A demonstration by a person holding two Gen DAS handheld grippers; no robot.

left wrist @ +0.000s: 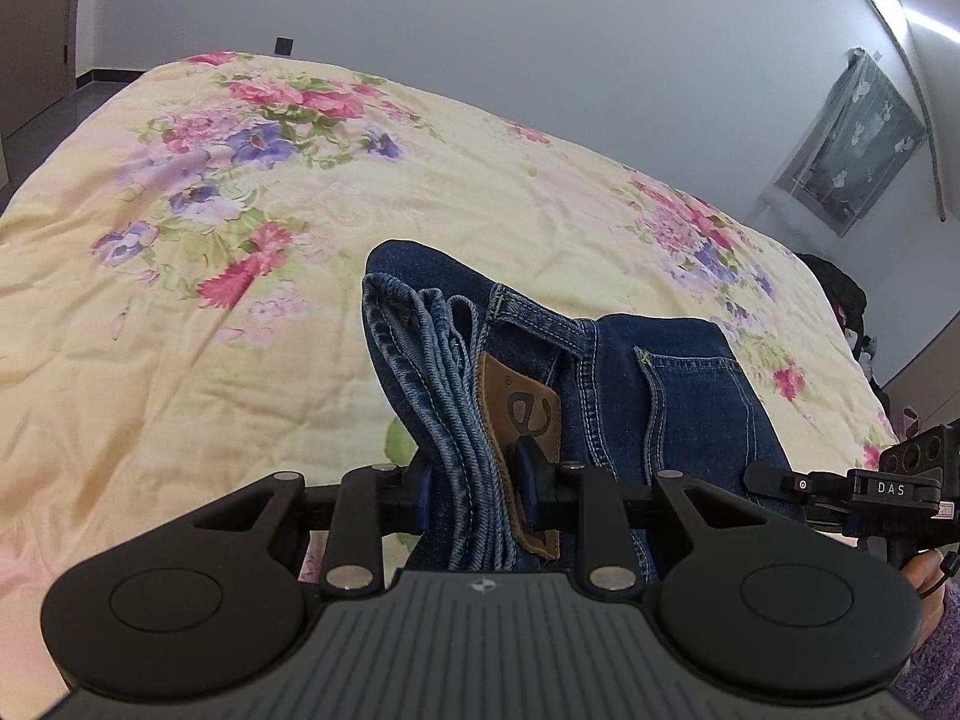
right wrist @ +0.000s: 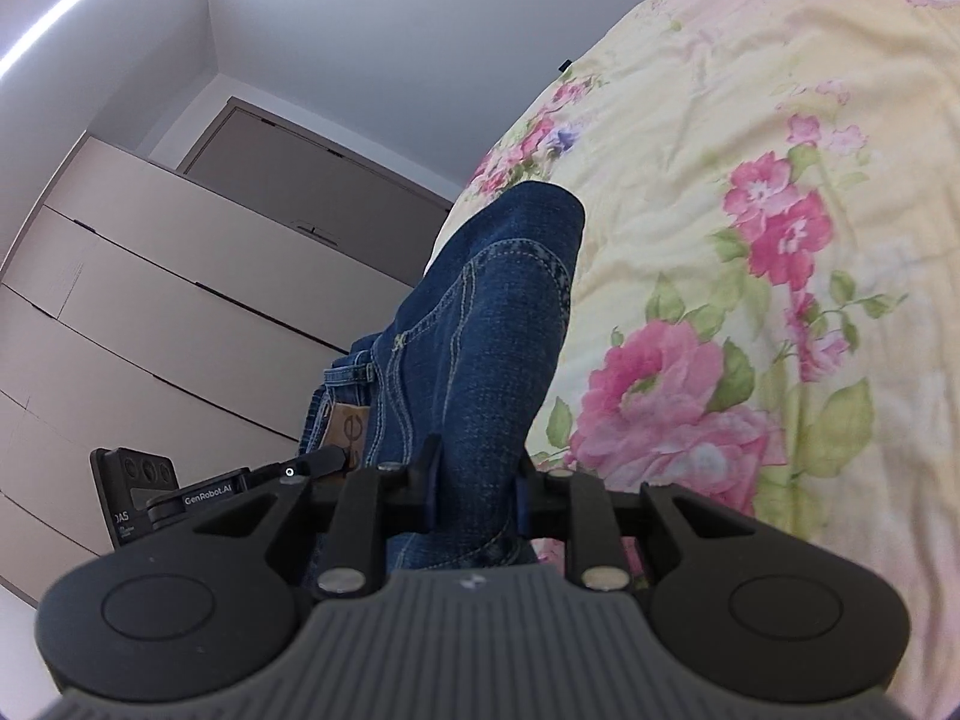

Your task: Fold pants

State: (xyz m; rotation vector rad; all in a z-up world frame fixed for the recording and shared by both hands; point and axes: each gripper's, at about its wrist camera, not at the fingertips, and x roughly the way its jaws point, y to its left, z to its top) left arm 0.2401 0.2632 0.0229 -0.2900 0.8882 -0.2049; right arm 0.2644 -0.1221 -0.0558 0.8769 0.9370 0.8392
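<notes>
The pants (left wrist: 540,372) are being held above the bed (left wrist: 240,300) by both grippers. The jaws of the left gripper (left wrist: 474,480) are being pressed closed on the bunched waistband, with the brown leather patch (left wrist: 522,414) (a curved letter is printed on it) just beside the right jaw. The jaws of the right gripper (right wrist: 474,480) are being closed on the folded denim (right wrist: 480,330), which is rising ahead of them.
</notes>
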